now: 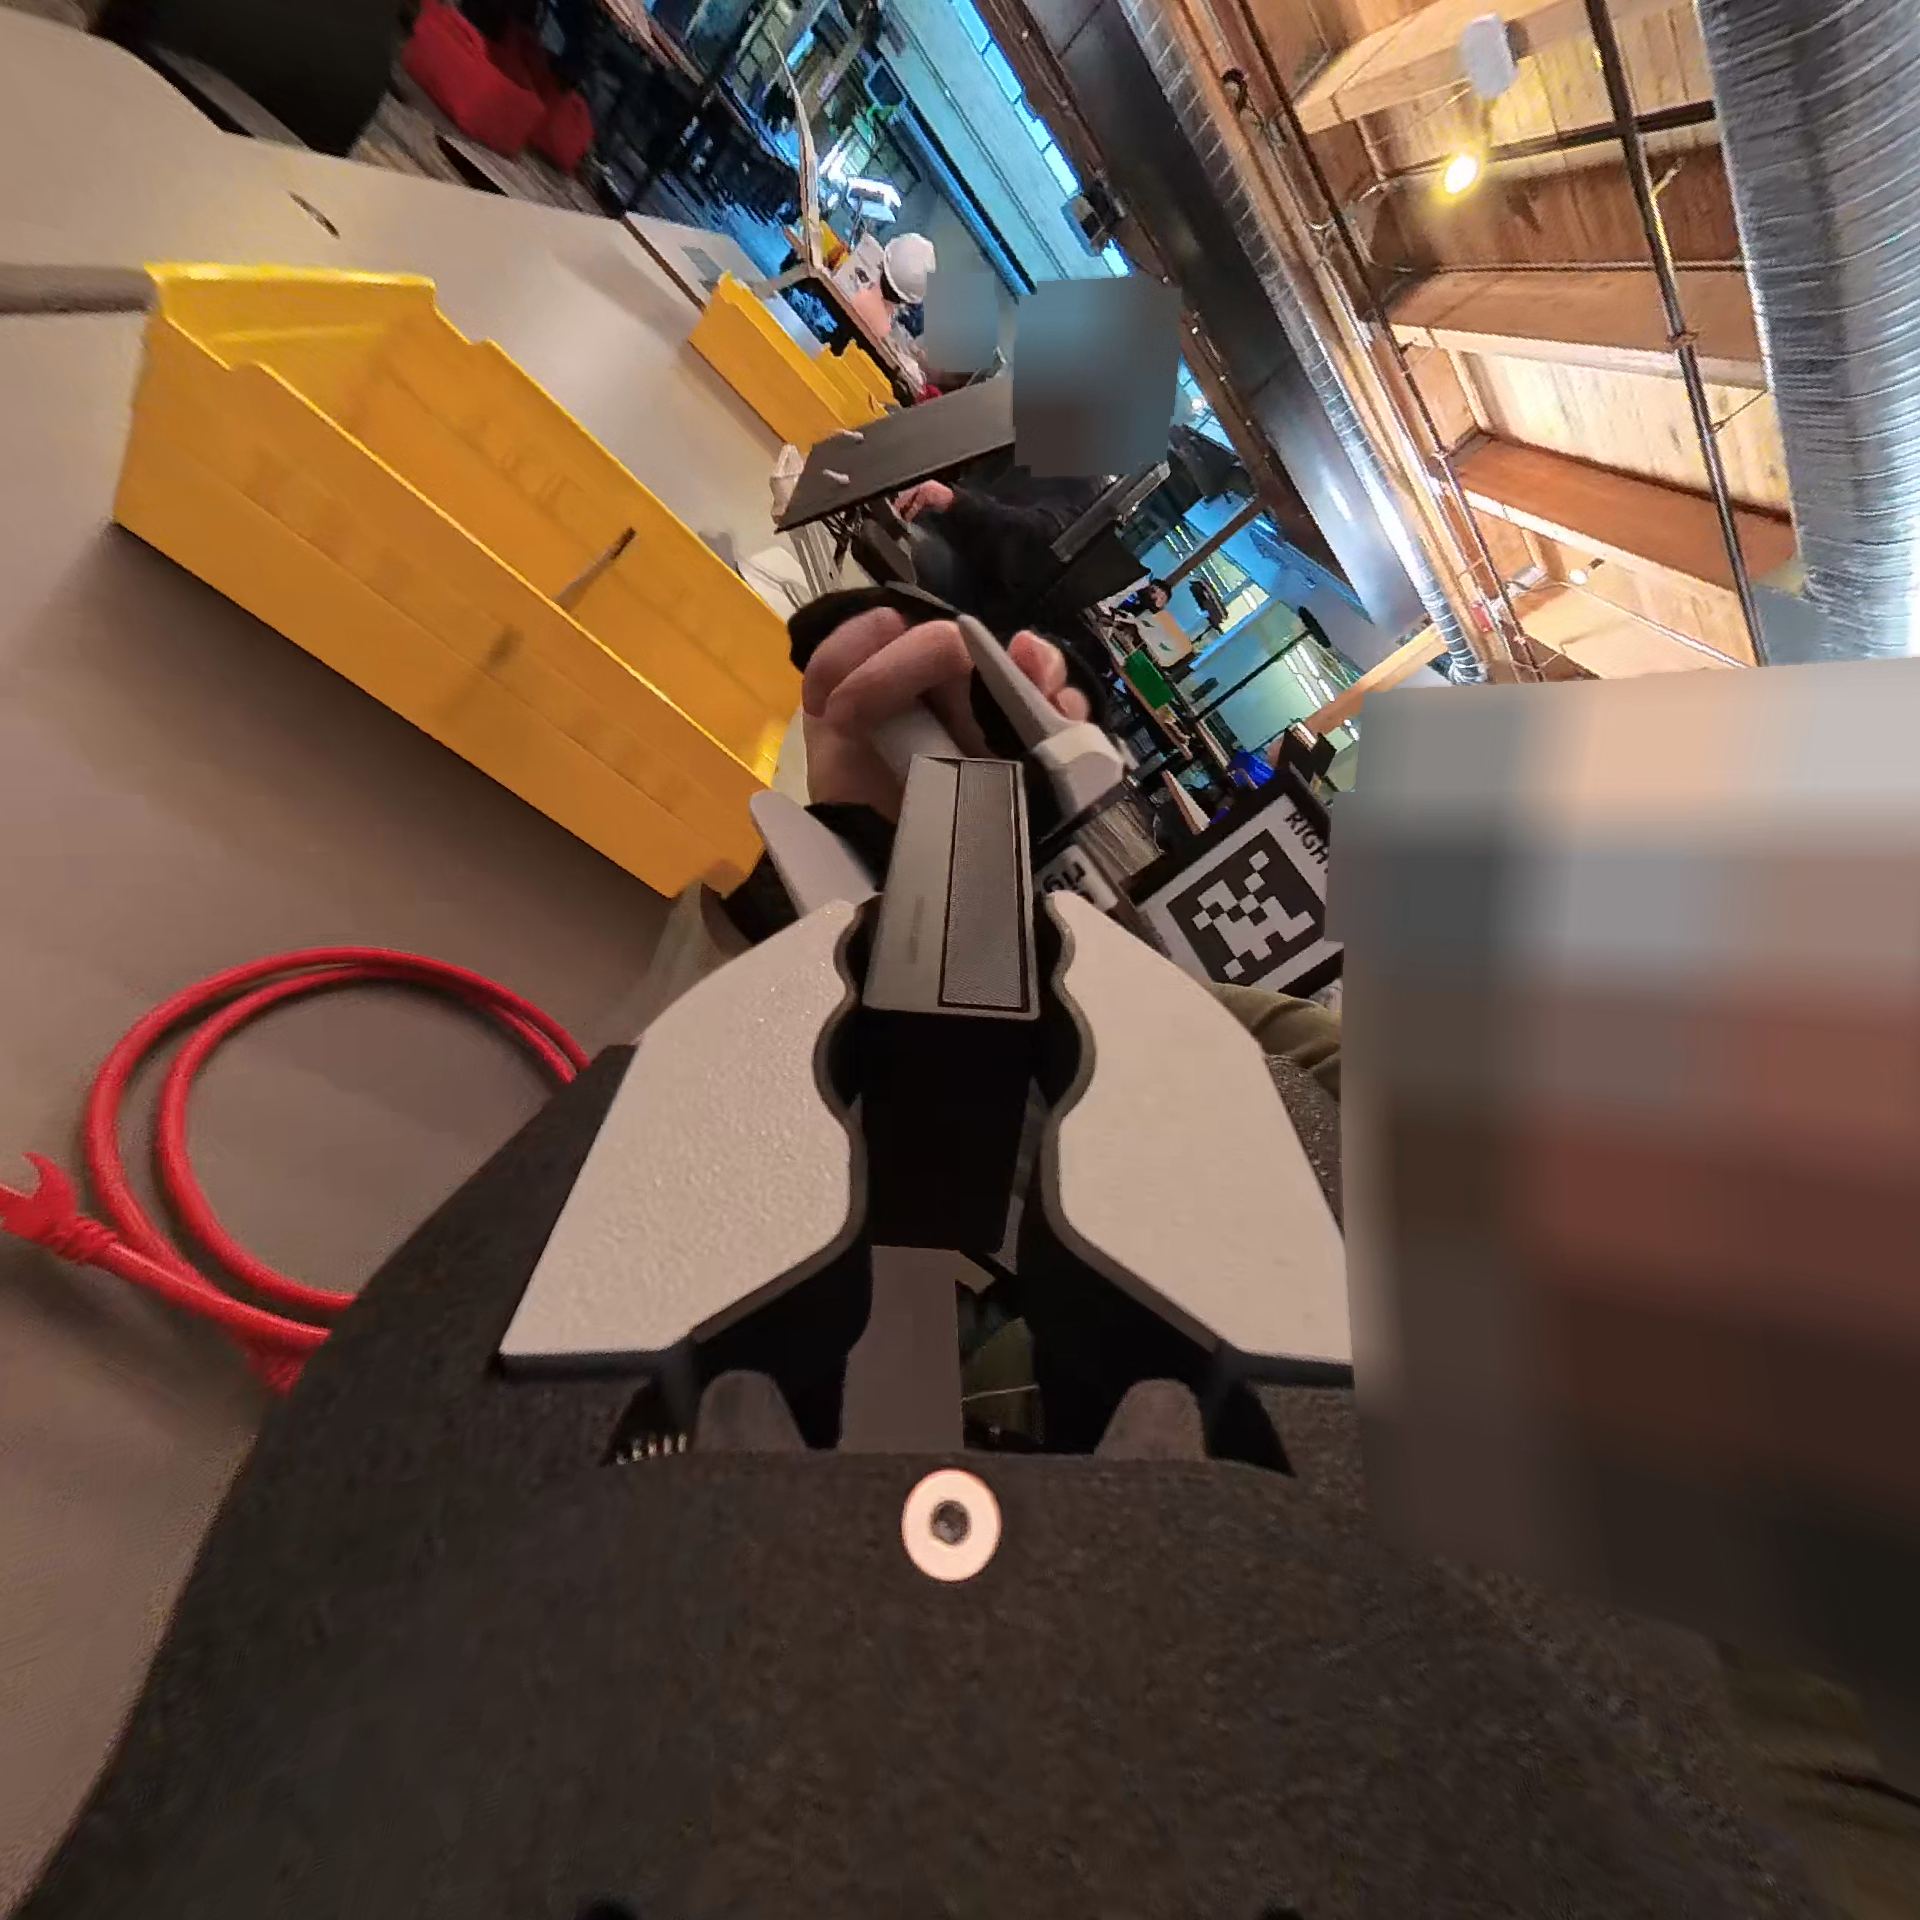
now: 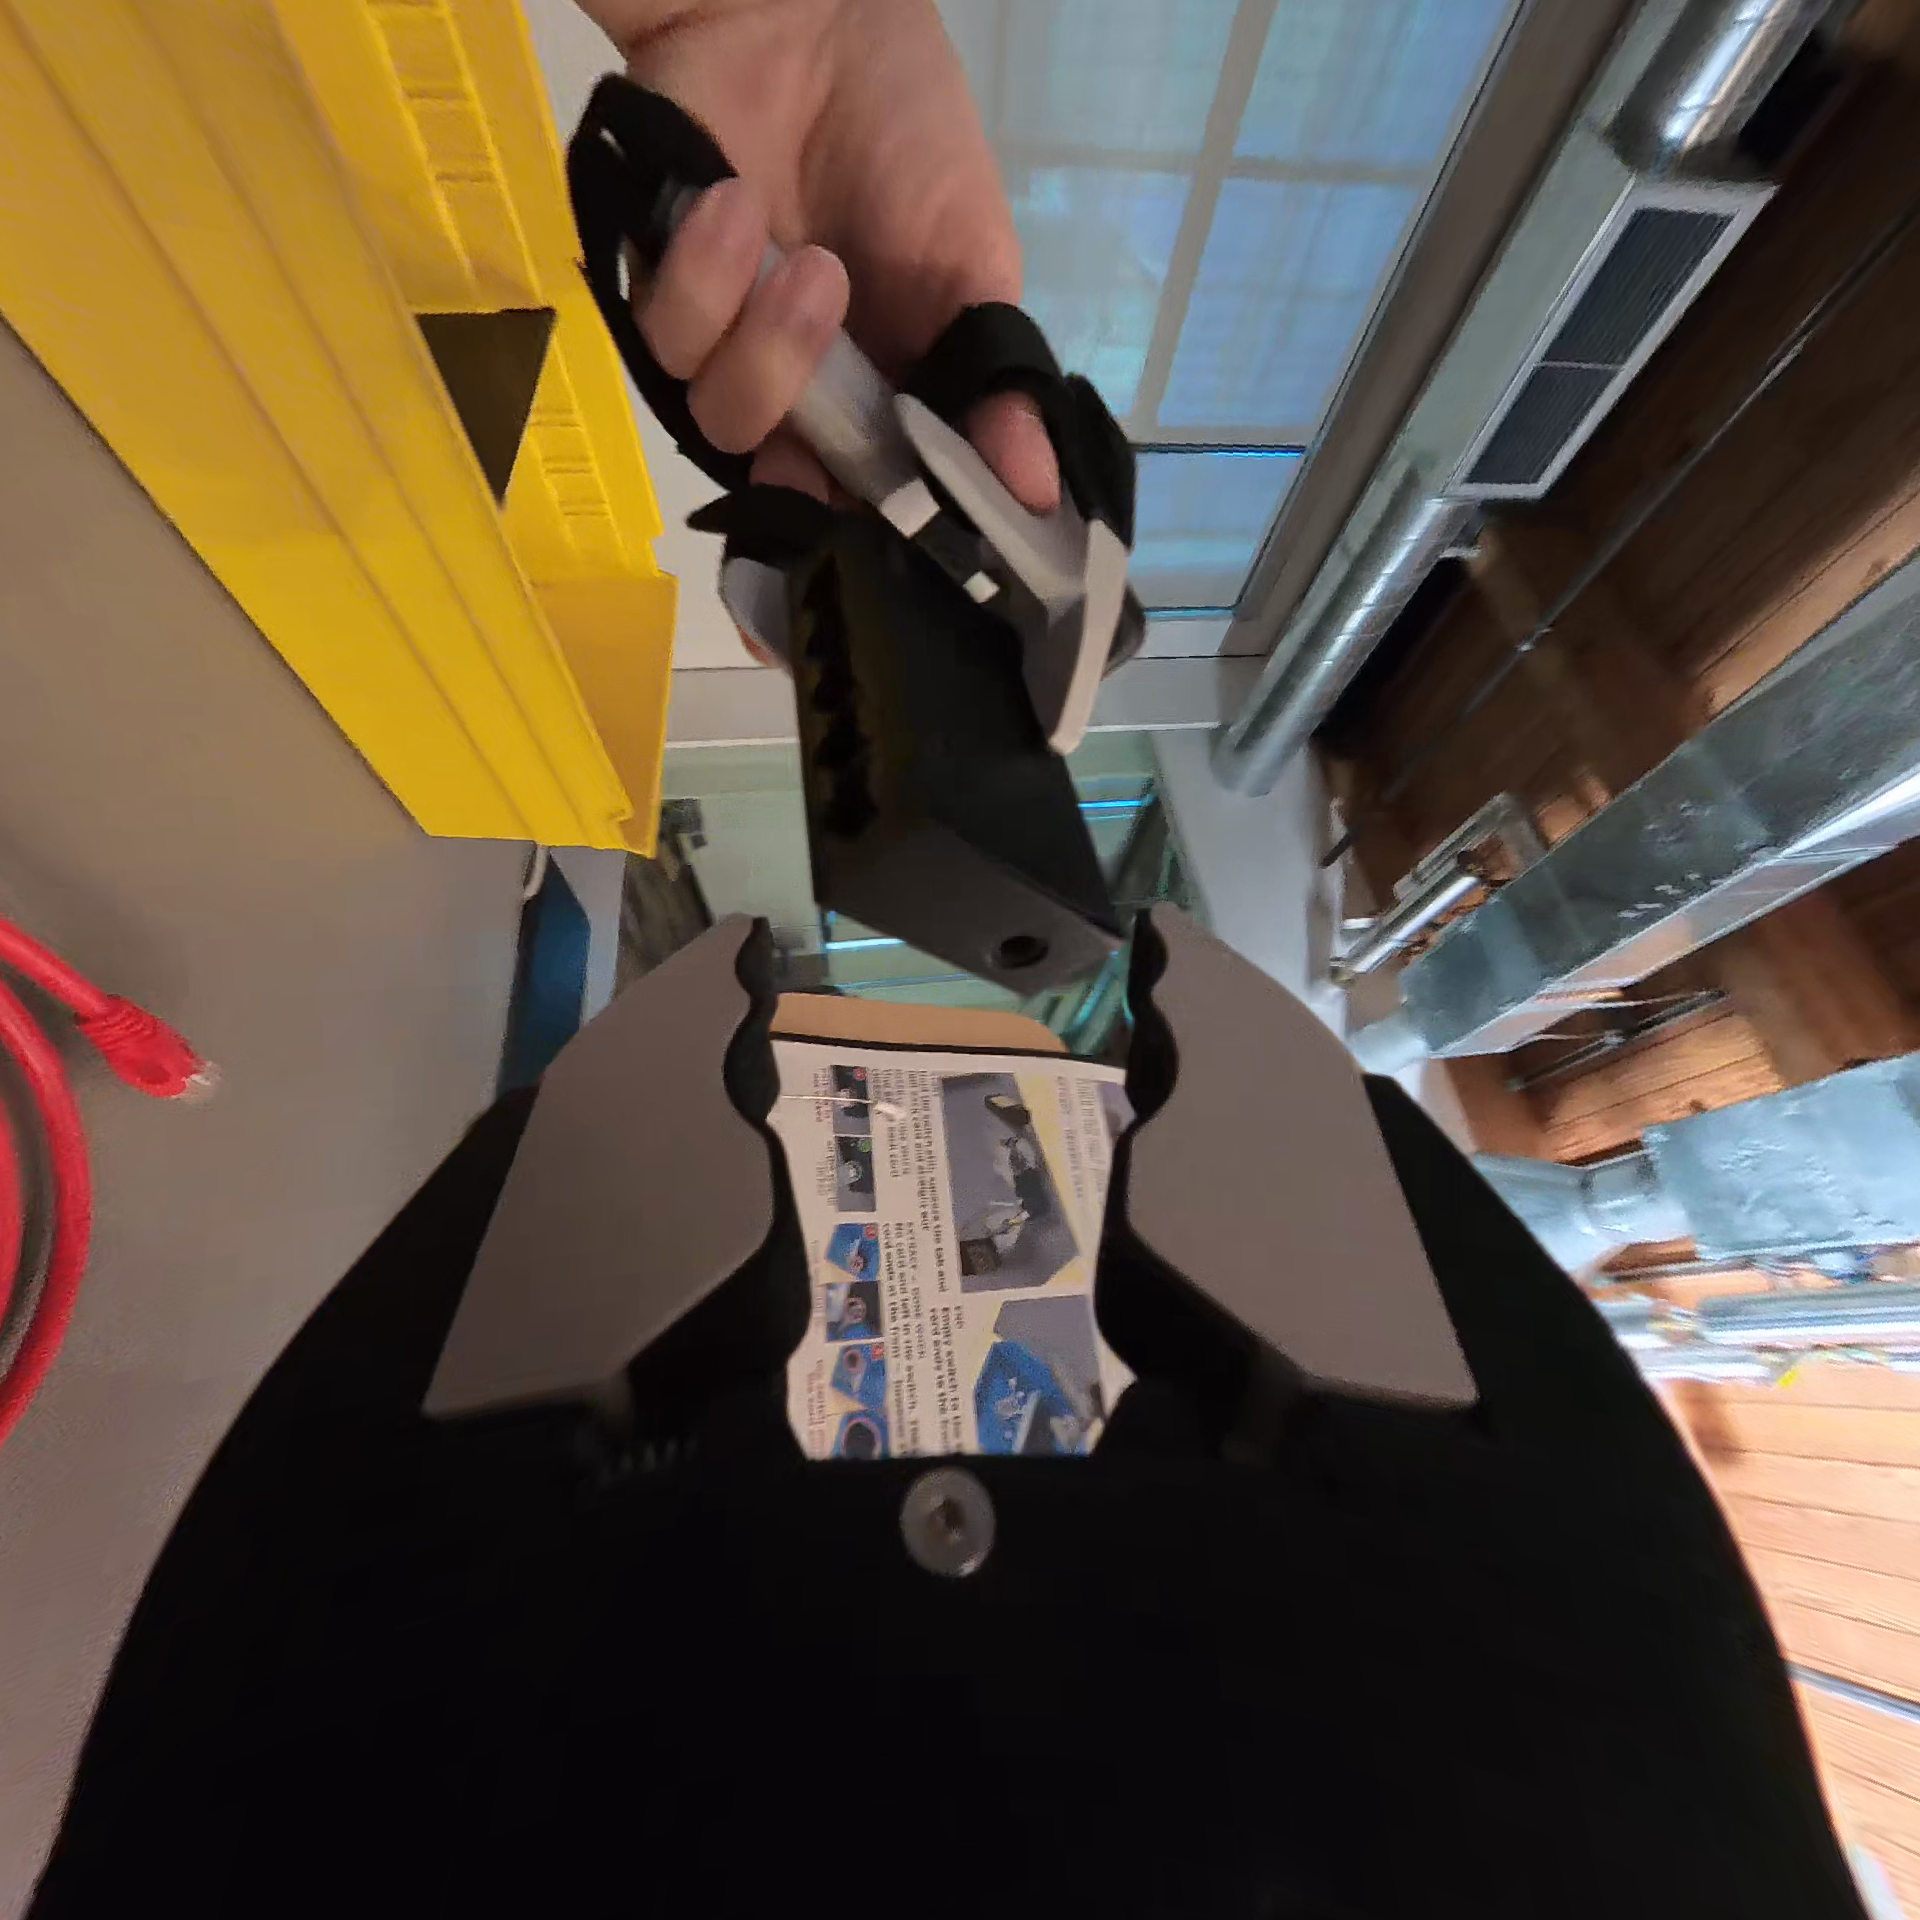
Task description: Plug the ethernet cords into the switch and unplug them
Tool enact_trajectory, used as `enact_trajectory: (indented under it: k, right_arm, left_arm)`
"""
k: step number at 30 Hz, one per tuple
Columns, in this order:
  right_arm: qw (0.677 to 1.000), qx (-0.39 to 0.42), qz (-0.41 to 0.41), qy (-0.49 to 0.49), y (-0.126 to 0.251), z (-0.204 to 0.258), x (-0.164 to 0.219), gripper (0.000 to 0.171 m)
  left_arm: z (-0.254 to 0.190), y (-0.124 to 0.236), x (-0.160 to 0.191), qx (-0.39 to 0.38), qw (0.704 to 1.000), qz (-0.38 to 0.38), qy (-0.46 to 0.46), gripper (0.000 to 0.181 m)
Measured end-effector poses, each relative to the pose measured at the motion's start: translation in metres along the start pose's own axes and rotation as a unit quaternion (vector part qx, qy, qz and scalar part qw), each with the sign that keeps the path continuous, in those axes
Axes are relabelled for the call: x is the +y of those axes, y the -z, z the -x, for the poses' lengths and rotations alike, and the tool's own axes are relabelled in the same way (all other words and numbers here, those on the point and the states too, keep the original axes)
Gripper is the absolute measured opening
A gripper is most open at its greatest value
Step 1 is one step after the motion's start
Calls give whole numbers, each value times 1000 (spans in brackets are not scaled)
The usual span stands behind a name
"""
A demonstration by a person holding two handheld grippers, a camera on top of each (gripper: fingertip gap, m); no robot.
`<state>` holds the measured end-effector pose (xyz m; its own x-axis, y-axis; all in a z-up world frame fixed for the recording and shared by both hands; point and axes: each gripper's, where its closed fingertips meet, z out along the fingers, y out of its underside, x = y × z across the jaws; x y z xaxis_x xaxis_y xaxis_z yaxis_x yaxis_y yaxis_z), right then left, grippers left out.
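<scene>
My left gripper (image 1: 951,925) is shut on the black switch (image 1: 966,862) and holds it up off the grey table (image 1: 208,810). Both pads press on its long sides. In the right wrist view the switch (image 2: 935,790) hangs from the left gripper's grey fingers (image 2: 1081,644), with its row of ports facing left. My right gripper (image 2: 951,935) is open, and the switch's lower end sits just in front of its tips, close to the right fingertip (image 2: 1153,945). A red ethernet cord (image 1: 187,1049) lies coiled on the table; its plug (image 2: 145,1039) is free.
Yellow bins (image 1: 416,540) stand on the table behind the cord and also show in the right wrist view (image 2: 260,364). A printed instruction sheet (image 2: 956,1247) lies beyond the right jaws. A hand (image 1: 894,686) holds the right gripper's handle. People sit at desks in the background. Only a small space, under 4 cm, lies between the two pairs of fingers.
</scene>
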<state>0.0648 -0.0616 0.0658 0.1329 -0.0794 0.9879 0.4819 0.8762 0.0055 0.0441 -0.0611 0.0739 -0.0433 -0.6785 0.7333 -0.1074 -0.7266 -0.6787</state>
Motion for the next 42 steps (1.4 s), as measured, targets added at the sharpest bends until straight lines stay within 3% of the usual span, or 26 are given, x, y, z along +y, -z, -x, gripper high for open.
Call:
enact_trajectory:
  k: [3,5,9,12,15,17,20,23,29,31,32,35,37,39,42]
  right_arm:
    - [999,25,-12,38,-1,0,-8,59]
    - [998,27,-23,58,0,4,-14,42]
    - [999,11,-21,37,2,5,-13,30]
    - [998,-20,-29,-46,7,-2,-8,28]
    - [984,-60,-35,-163,11,-12,1,28]
    - [947,-114,-45,-298,11,-13,8,28]
    - [851,-176,-82,-488,12,-19,15,28]
    - [808,-186,-112,-547,17,-26,18,28]
    - [805,-185,-169,-538,26,-37,4,28]
    - [804,-185,-183,-535,27,-38,0,28]
    - [807,-179,-181,-533,26,-37,1,28]
    - [810,-160,-193,-530,26,-41,2,28]
    - [810,-167,-173,-535,27,-43,4,31]
    - [817,-163,-145,-534,31,-53,4,44]
    - [840,-202,-46,-501,39,-51,-3,44]
  left_arm:
    - [5,-6,5,7,1000,12,22,29]
    - [3,-8,4,33,998,8,46,29]
    - [5,-8,1,46,998,4,46,38]
    - [-8,-1,-9,48,999,-14,-20,46]
    - [-25,13,-26,9,982,-62,-181,46]
    - [-35,18,-28,-41,945,-77,-316,48]
    - [-37,12,-18,-125,884,-48,-448,56]
    - [-28,3,-12,-188,835,-13,-516,59]
    - [-6,-16,-6,-215,819,14,-532,63]
    - [-7,-25,-4,-211,808,11,-551,50]
    - [-8,-27,-2,-207,800,14,-563,33]
    - [-12,-29,-2,-210,792,13,-574,28]
    - [-12,-29,-2,-220,790,18,-573,28]
    - [-8,-28,0,-230,788,35,-571,27]
    - [5,-29,9,-257,775,90,-570,27]
